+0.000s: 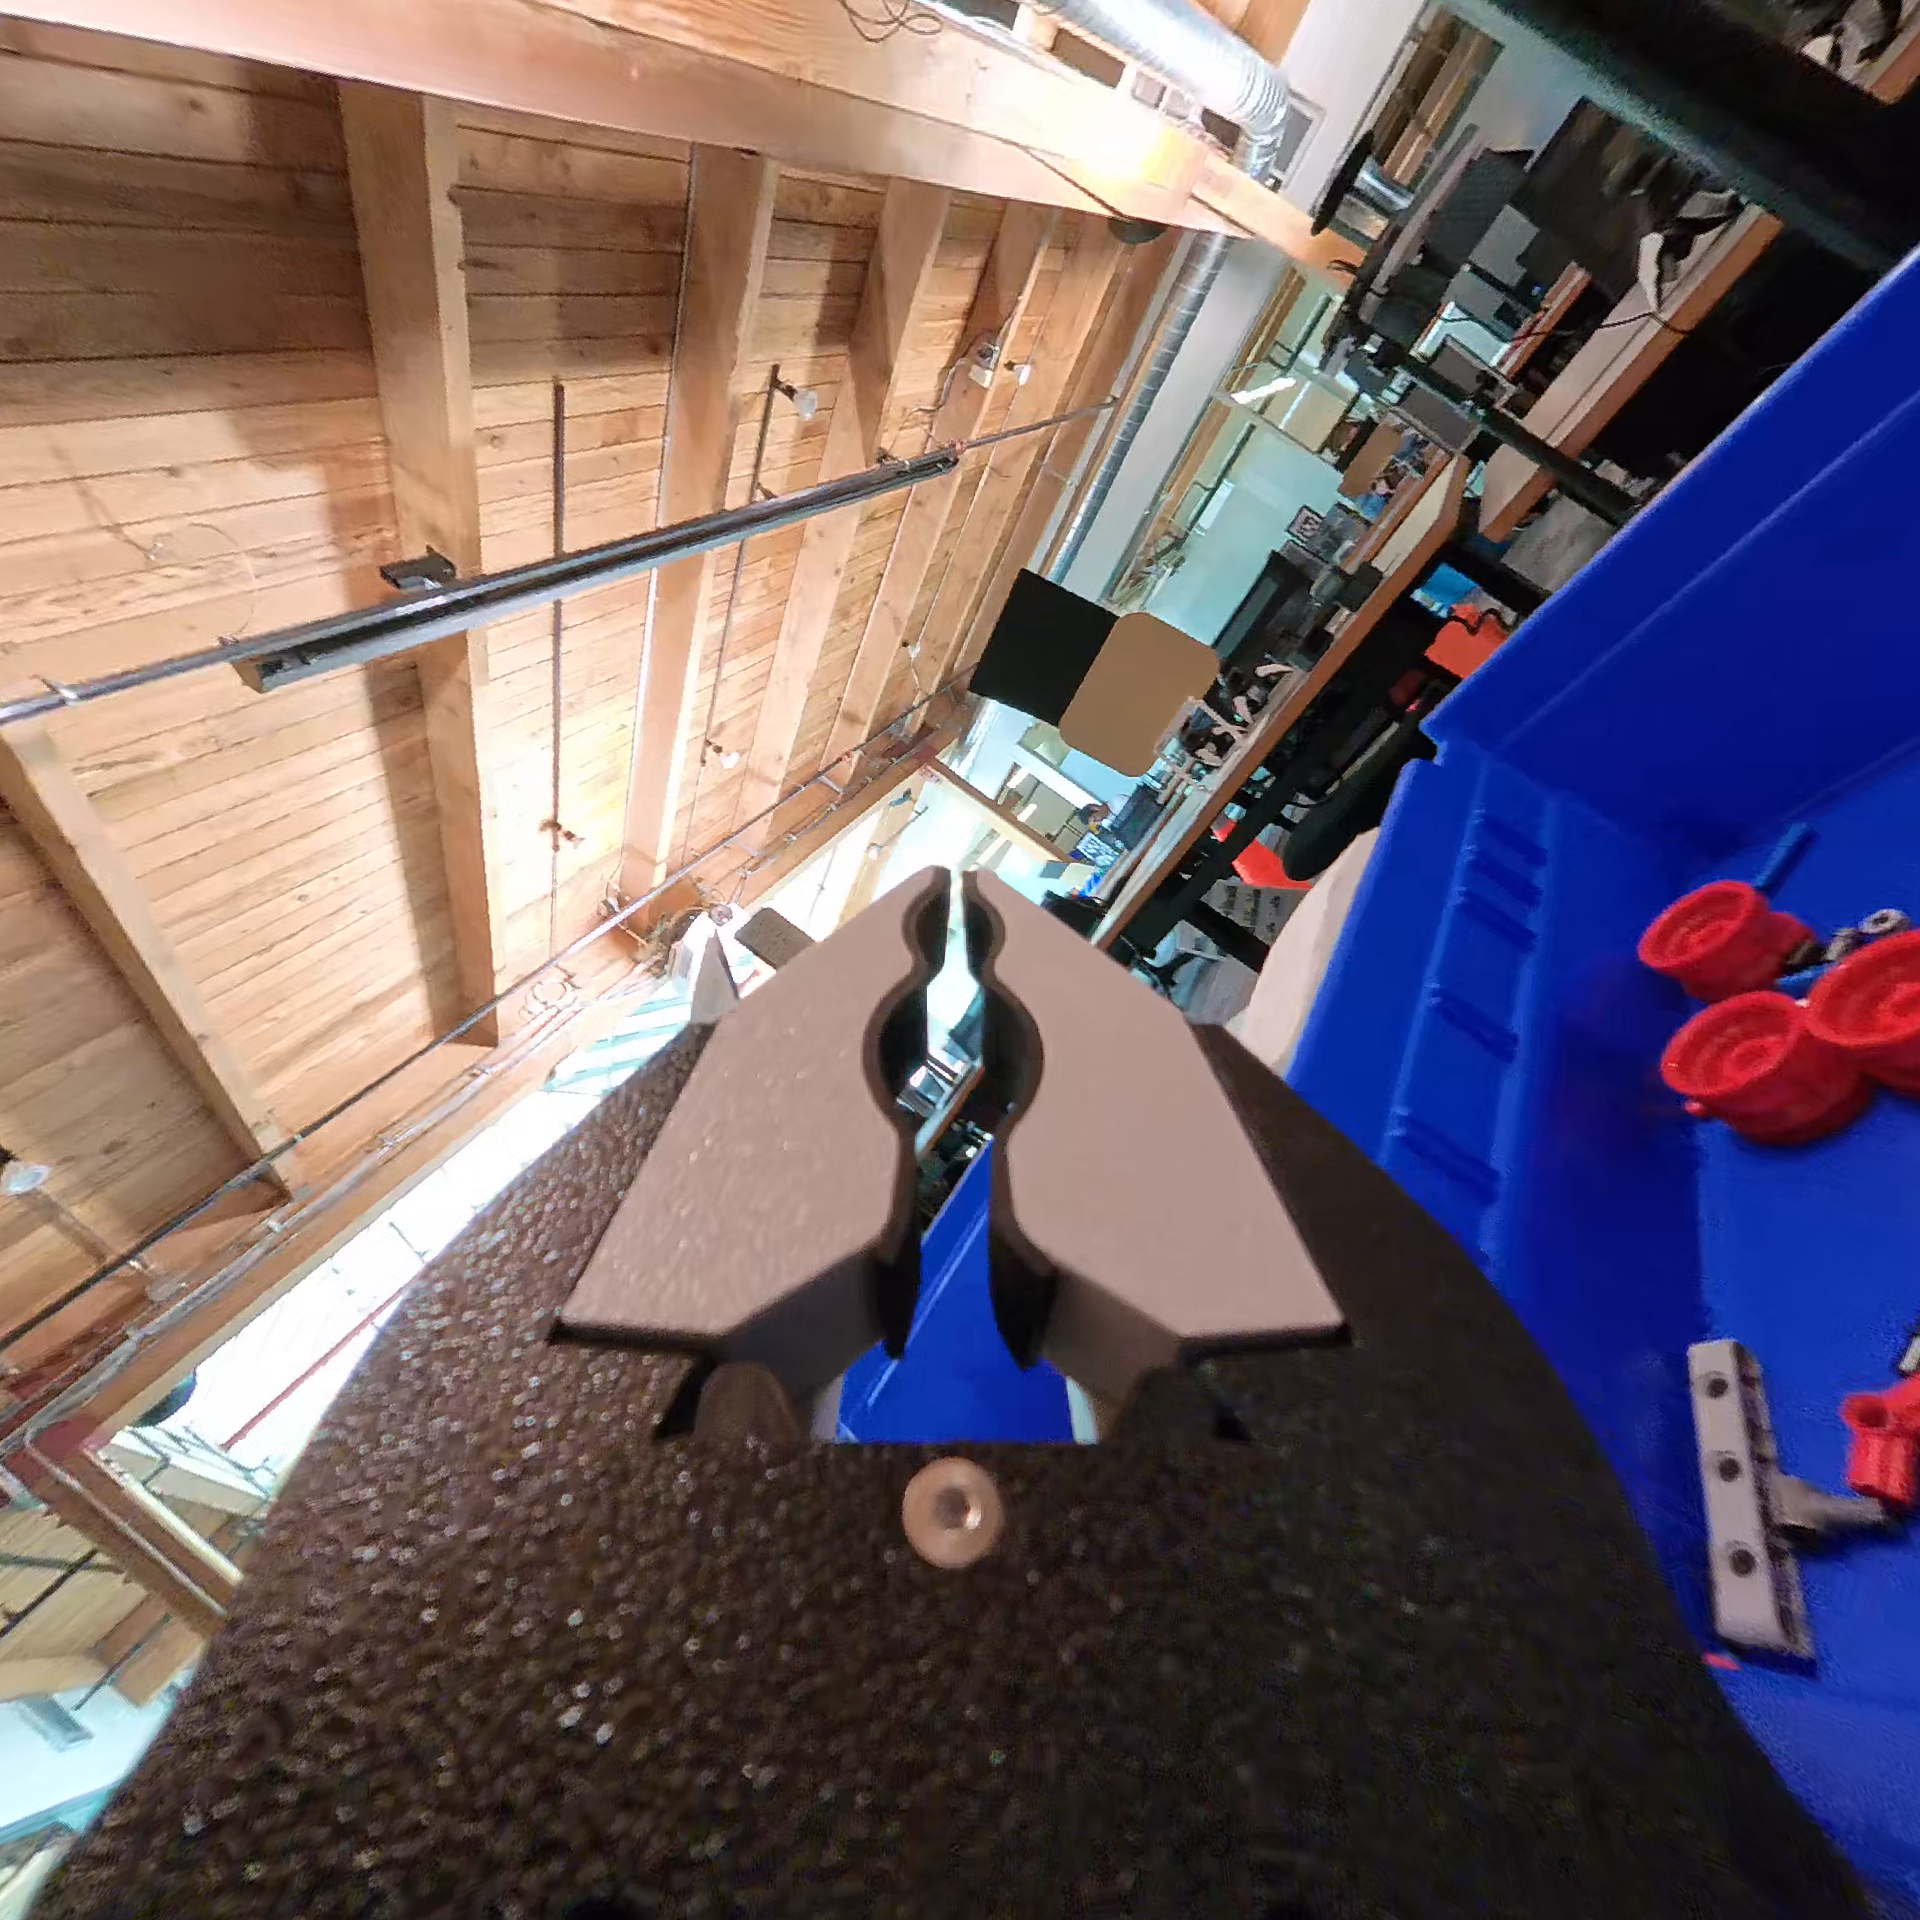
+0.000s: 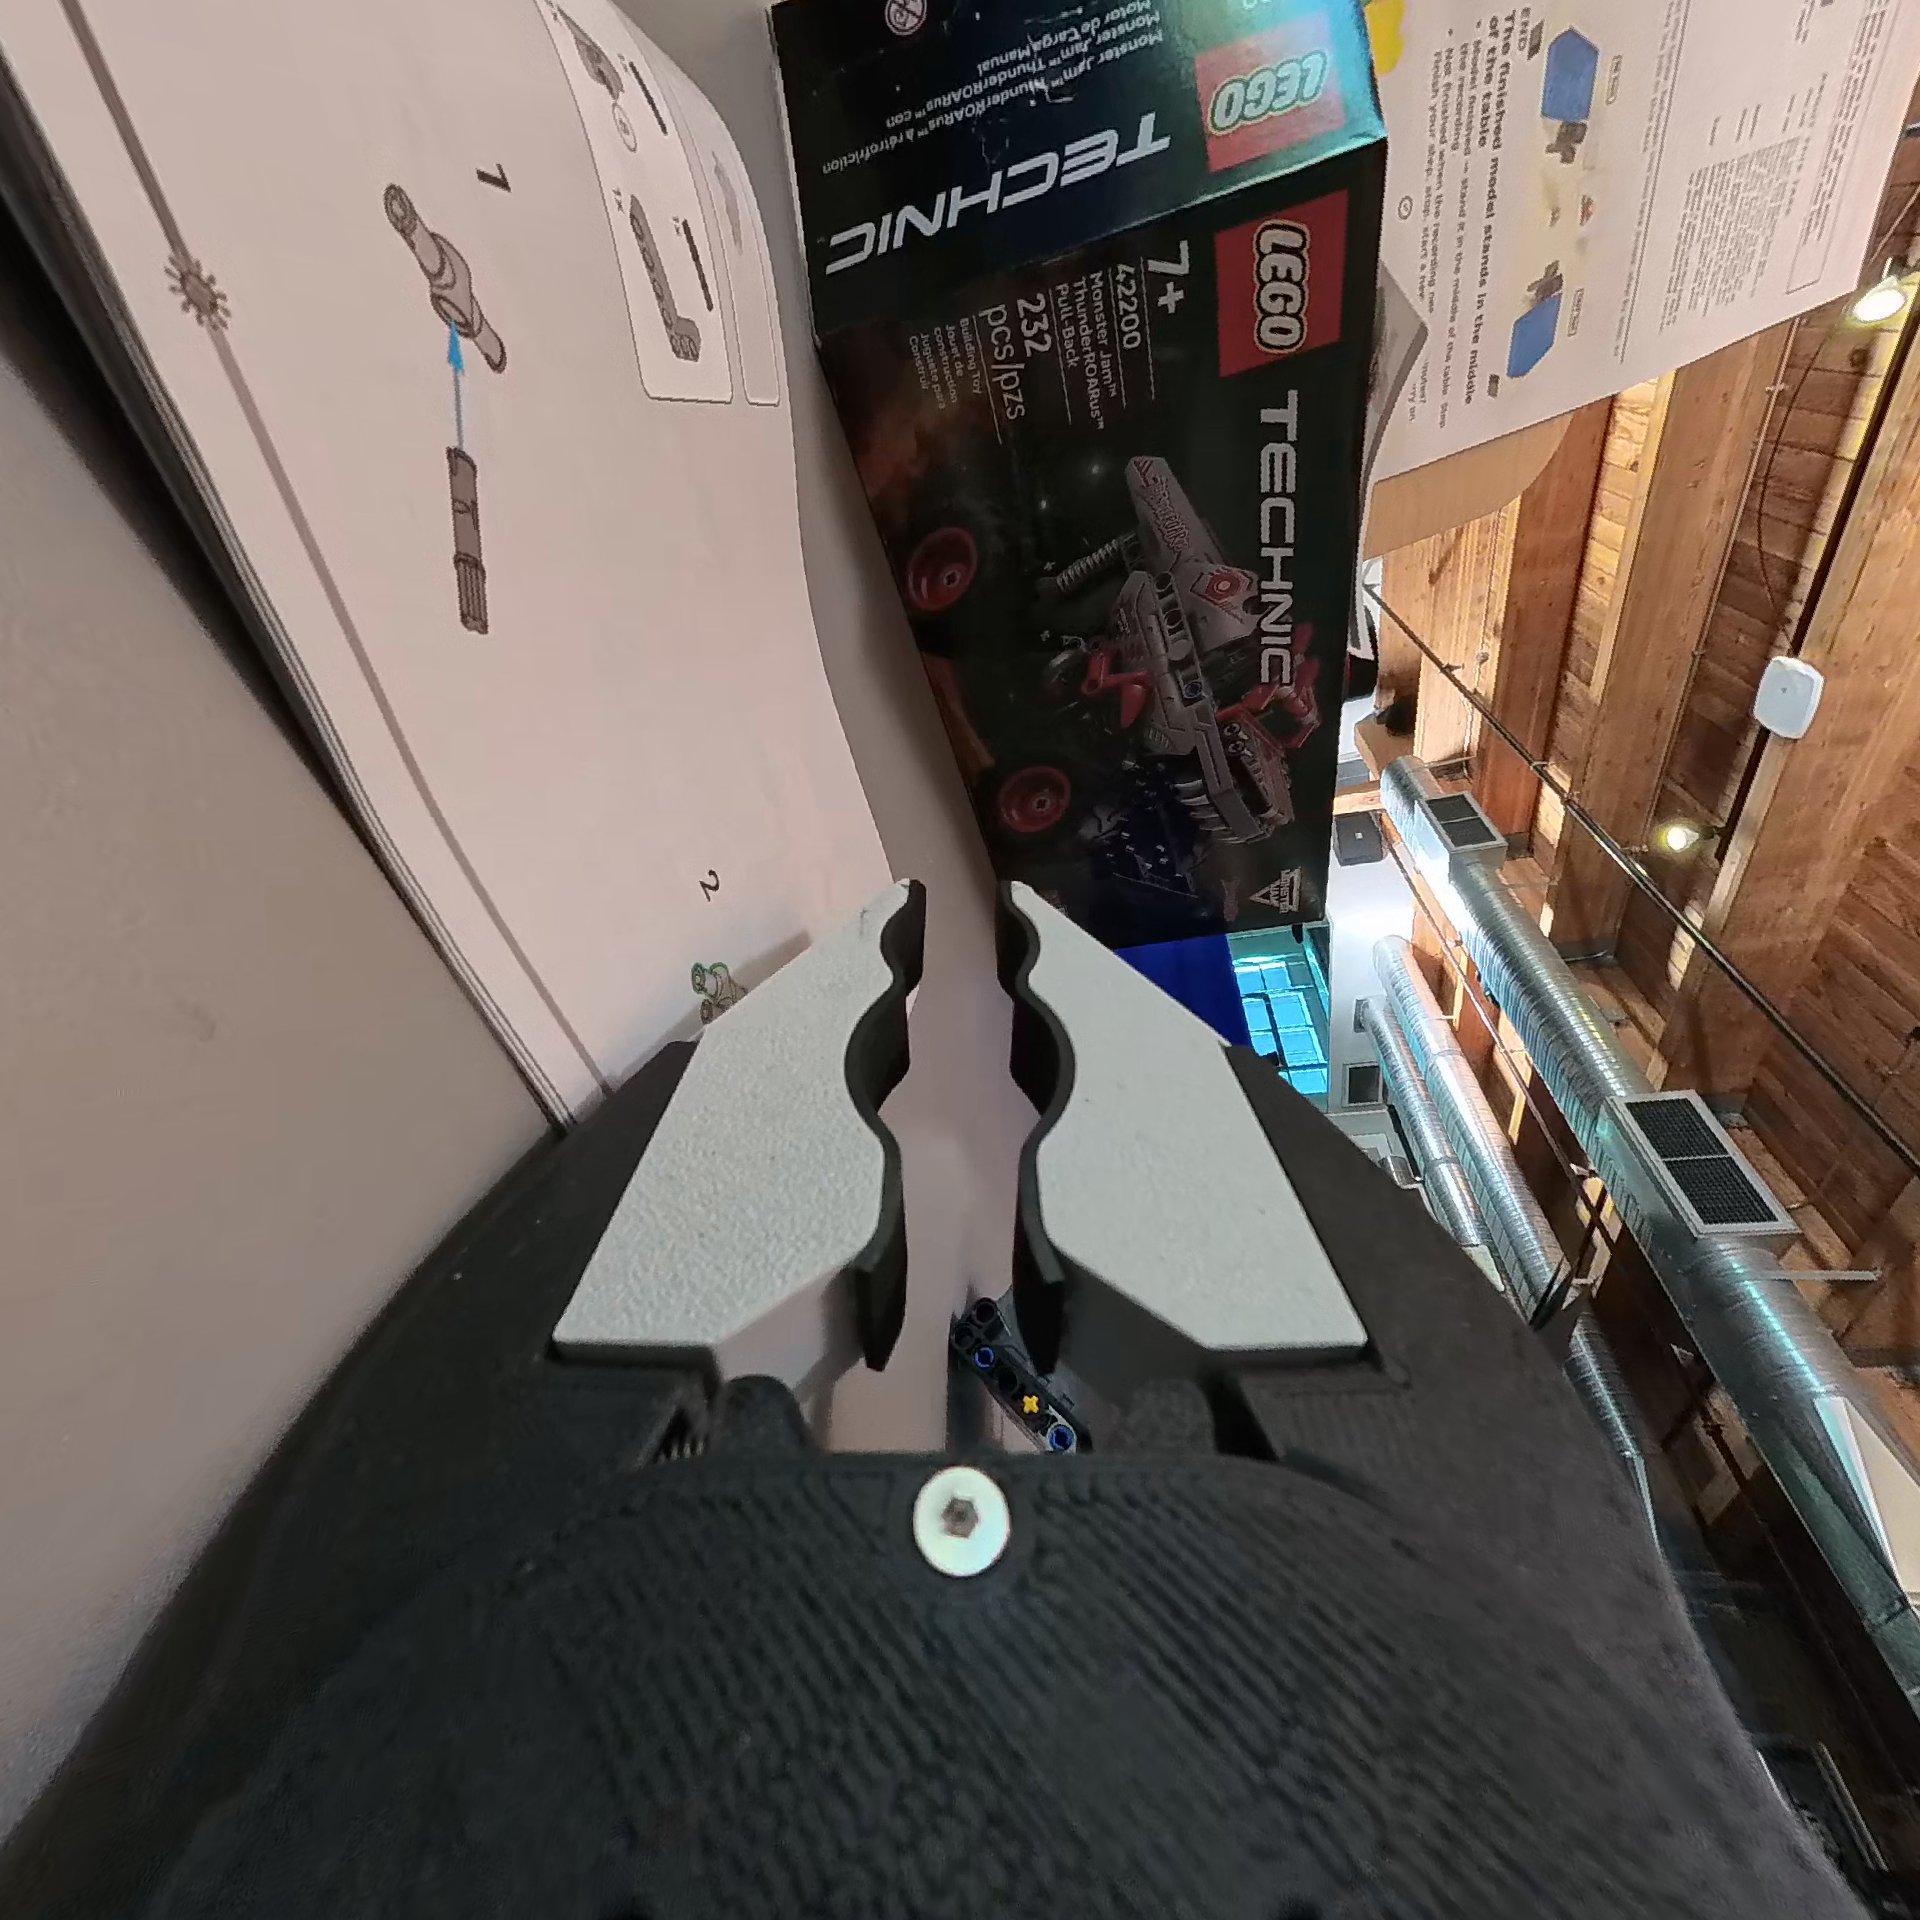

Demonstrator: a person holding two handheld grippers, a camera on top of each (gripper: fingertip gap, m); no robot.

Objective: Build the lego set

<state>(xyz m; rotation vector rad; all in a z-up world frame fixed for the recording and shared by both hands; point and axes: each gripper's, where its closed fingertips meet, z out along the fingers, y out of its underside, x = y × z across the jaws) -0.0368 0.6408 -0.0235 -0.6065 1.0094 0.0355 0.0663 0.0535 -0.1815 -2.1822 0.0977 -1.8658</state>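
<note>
Printed writing shows in the right wrist view only. The dark set box (image 2: 1101,520) carries brand logos, a product line name, numbers and small print. The open instruction booklet (image 2: 468,468) bears step numerals, and a white sheet (image 2: 1621,208) carries paragraphs.

1. The dark beam (image 2: 1023,1387) shows only through the gap behind the right jaws; the gripper body covers the rest.
2. The red wheels (image 1: 1766,1039) and small red piece (image 1: 1886,1439) run off the frame's right edge.
3. The grey beam (image 1: 1745,1507) is motion-blurred.
</note>
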